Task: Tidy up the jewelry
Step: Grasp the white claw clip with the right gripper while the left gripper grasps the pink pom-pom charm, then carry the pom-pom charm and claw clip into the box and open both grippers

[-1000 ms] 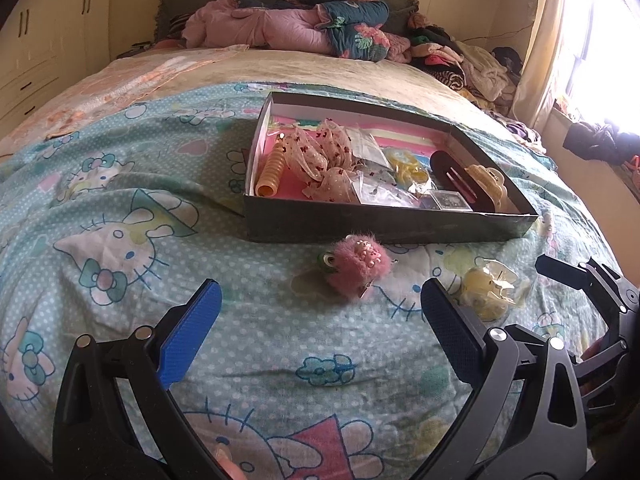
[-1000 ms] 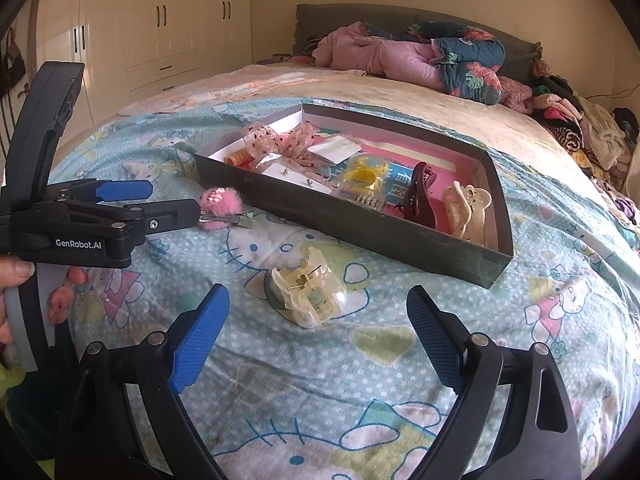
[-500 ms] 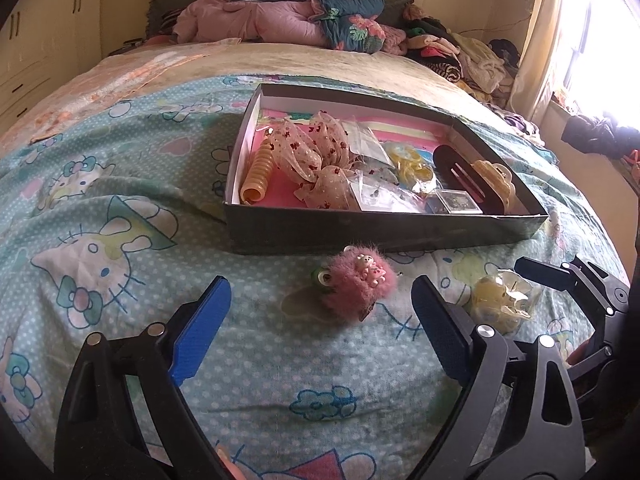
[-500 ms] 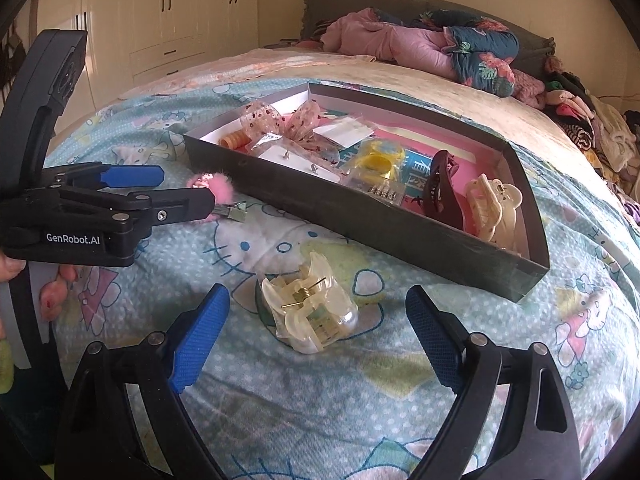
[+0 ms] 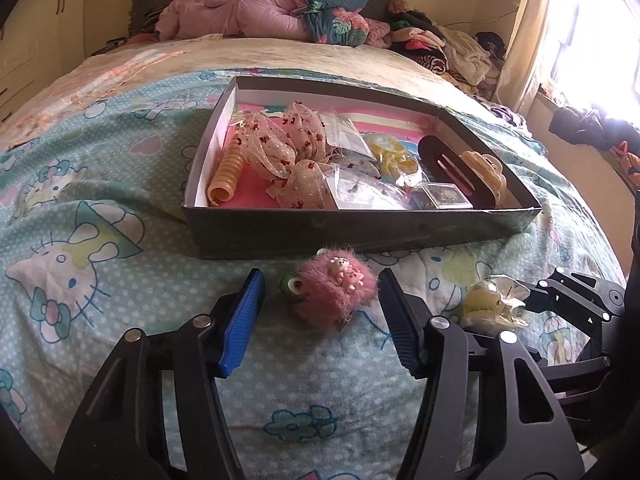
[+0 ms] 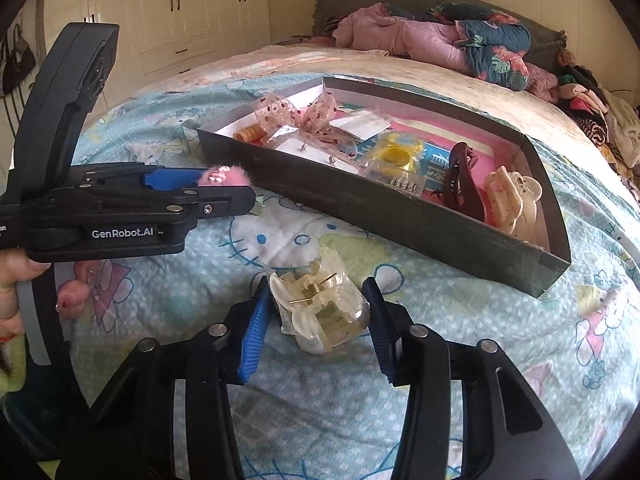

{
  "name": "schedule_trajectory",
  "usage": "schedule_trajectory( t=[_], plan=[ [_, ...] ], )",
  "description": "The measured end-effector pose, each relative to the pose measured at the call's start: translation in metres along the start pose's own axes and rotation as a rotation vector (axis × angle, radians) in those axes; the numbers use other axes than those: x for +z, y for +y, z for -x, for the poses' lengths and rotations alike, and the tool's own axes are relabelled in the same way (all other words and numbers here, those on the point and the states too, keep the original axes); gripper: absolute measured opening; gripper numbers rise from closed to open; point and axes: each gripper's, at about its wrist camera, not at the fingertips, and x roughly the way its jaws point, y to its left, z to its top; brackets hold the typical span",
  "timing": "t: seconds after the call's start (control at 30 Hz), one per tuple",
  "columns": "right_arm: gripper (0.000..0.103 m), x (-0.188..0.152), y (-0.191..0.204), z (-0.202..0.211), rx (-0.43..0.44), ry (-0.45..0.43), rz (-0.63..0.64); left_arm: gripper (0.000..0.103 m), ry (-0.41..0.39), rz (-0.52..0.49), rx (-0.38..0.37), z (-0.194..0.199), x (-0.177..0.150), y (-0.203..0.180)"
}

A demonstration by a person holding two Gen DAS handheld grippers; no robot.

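Note:
A fluffy pink hair clip (image 5: 334, 292) lies on the bedspread in front of a dark shallow box (image 5: 360, 228). My left gripper (image 5: 320, 280) straddles it with its jaws closing, and small gaps still show at both pads. A clear claw clip in a plastic wrapper (image 6: 320, 312) lies between the closing jaws of my right gripper (image 6: 317, 286), whose pads are right at its sides. The right wrist view shows the left gripper (image 6: 240, 196) side-on, with the pink clip (image 6: 222, 176) behind it. The box (image 6: 400, 216) holds bows, a coil tie, bags and claw clips.
The cartoon-print bedspread (image 5: 100, 240) covers the bed, whose edge drops off to the right. Folded bedding and clothes (image 5: 280, 20) are piled at the headboard. White wardrobes (image 6: 180, 20) stand on the left. A person's hand (image 6: 16, 280) holds the left gripper's handle.
Both grippers have moved forward and down over their clips. Their jaws have narrowed from wide open to just outside each clip's sides.

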Motion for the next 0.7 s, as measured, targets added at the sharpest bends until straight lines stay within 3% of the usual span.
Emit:
schedule_trajectory(
  t=[0.07,0.37,0.7],
  plan=[
    [0.044,-0.002,0.001,0.003,0.001,-0.002,0.001,0.037,0.003,-0.007,-0.012,0.0,0.0,-0.003],
    [0.044,-0.009,0.002,0.019,0.001,-0.008,-0.004,0.026,-0.004,-0.034,-0.017,0.009,-0.003,-0.01],
    [0.044,-0.015,-0.006,0.044,-0.018,-0.04,-0.024,0.025,-0.032,-0.062,-0.039,0.029,-0.005,-0.029]
  ],
)
